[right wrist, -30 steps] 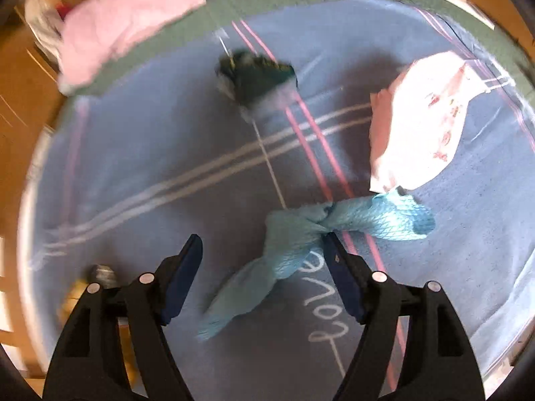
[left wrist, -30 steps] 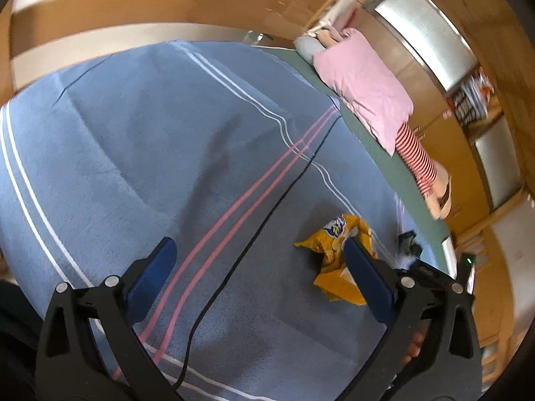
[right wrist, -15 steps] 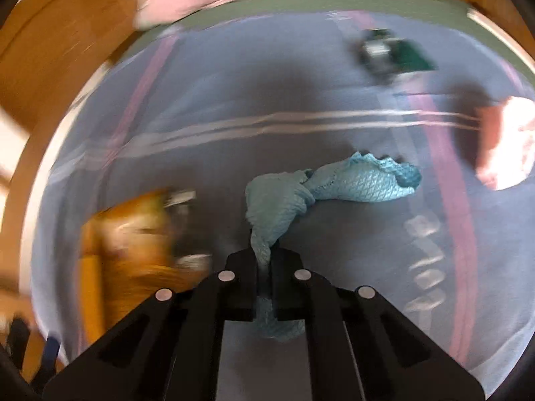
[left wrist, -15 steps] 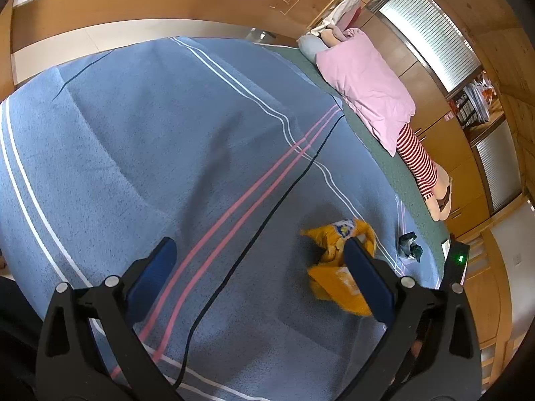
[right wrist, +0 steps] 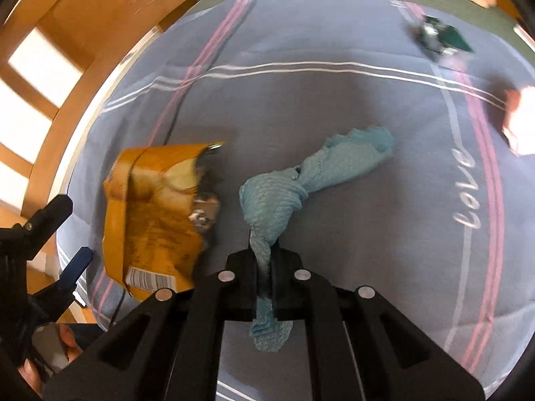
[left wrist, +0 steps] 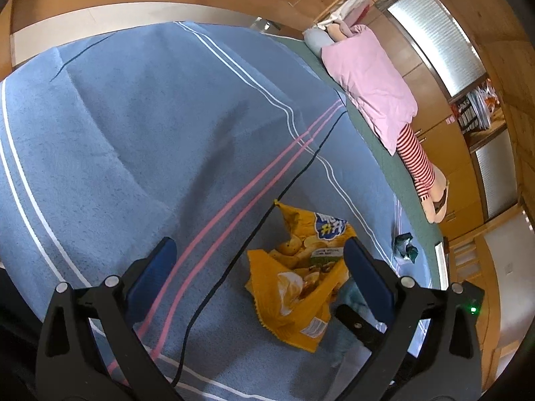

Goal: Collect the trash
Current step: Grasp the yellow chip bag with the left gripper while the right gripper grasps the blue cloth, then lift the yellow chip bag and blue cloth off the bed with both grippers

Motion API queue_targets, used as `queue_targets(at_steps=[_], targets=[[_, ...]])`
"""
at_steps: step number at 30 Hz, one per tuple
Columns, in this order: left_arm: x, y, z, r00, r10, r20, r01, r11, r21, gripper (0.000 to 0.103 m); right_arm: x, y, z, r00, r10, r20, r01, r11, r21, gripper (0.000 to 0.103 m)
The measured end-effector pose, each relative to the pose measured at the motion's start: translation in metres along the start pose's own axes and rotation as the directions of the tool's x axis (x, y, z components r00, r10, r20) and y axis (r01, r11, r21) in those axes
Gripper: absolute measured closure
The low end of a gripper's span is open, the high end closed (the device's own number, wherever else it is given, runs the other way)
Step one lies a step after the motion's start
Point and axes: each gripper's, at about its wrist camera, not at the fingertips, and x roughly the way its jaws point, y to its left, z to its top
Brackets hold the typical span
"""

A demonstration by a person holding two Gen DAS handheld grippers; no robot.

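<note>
My right gripper (right wrist: 264, 260) is shut on a twisted teal paper towel (right wrist: 284, 193), which hangs over the blue blanket (right wrist: 334, 100). Just left of it lies an open yellow chip bag (right wrist: 150, 207). In the left wrist view the same chip bag (left wrist: 301, 280) lies between the wide-open fingers of my left gripper (left wrist: 260, 267), close to the right pad and not touched. A bit of the teal towel (left wrist: 352, 295) shows behind that pad. My left gripper (right wrist: 67, 234) also appears at the left edge of the right wrist view. A crumpled green wrapper (right wrist: 438, 38) lies farther off.
A black cable (left wrist: 254, 234) runs across the blanket beside the bag. A pink pillow (left wrist: 371, 83) and a doll with red-striped legs (left wrist: 418, 163) lie on the green sheet. A pale pink item (right wrist: 521, 117) sits at the right edge. Wooden cabinets (left wrist: 444, 133) stand behind.
My right gripper closed on the teal towel and carried it left, rolling, up to the chip bag. The left gripper stayed open and nearly still.
</note>
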Motion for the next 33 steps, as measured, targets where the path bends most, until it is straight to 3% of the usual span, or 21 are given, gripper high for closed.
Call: queue_targets(at_steps=[4, 8, 11, 15, 16, 18, 19, 23, 26, 33], targets=[[0.007, -0.010, -0.003, 0.999, -0.006, -0.033, 0.008, 0.999, 0.048, 0.004, -0.012, -0.019, 0.002, 0.999, -0.011, 0.036, 0.010, 0.999, 0.042, 0.096], [0.021, -0.031, -0.012, 0.994, 0.011, -0.110, 0.008, 0.986, 0.169, 0.004, -0.018, -0.030, 0.002, 0.998, -0.050, 0.046, 0.046, 0.995, 0.087, 0.091], [0.032, -0.048, -0.021, 0.988, 0.120, -0.098, -0.087, 0.953, 0.290, 0.004, -0.017, -0.045, -0.006, 0.999, -0.033, 0.025, 0.029, 0.989, 0.144, 0.082], [0.049, -0.058, -0.029, 0.977, 0.158, -0.140, -0.099, 0.928, 0.358, 0.005, -0.010, -0.049, -0.010, 0.998, -0.055, 0.014, 0.051, 0.982, 0.183, 0.061], [0.050, -0.060, -0.030, 0.978, 0.160, -0.131, -0.101, 0.923, 0.372, 0.011, -0.011, -0.049, -0.012, 0.998, -0.064, 0.015, 0.060, 0.980, 0.191, 0.050], [0.052, -0.065, -0.034, 0.981, 0.159, -0.114, -0.100, 0.908, 0.406, 0.023, -0.015, -0.048, -0.015, 0.996, -0.080, 0.029, 0.073, 0.976, 0.207, 0.040], [0.052, -0.069, -0.037, 0.982, 0.158, -0.105, -0.097, 0.895, 0.435, 0.030, -0.018, -0.048, -0.017, 0.995, -0.088, 0.037, 0.079, 0.974, 0.210, 0.039], [0.050, -0.078, -0.043, 0.987, 0.133, -0.085, -0.074, 0.866, 0.495, 0.040, -0.021, -0.056, -0.019, 0.991, -0.125, 0.052, 0.109, 0.964, 0.241, 0.034], [0.048, -0.078, -0.042, 0.990, 0.114, -0.087, -0.058, 0.873, 0.483, 0.043, -0.020, -0.063, -0.012, 0.992, -0.102, 0.072, 0.075, 0.948, 0.309, 0.031], [0.039, -0.075, -0.041, 0.994, 0.089, -0.057, -0.050, 0.874, 0.484, 0.046, 0.004, -0.045, 0.012, 0.978, -0.190, 0.080, 0.164, 0.952, 0.258, 0.031]])
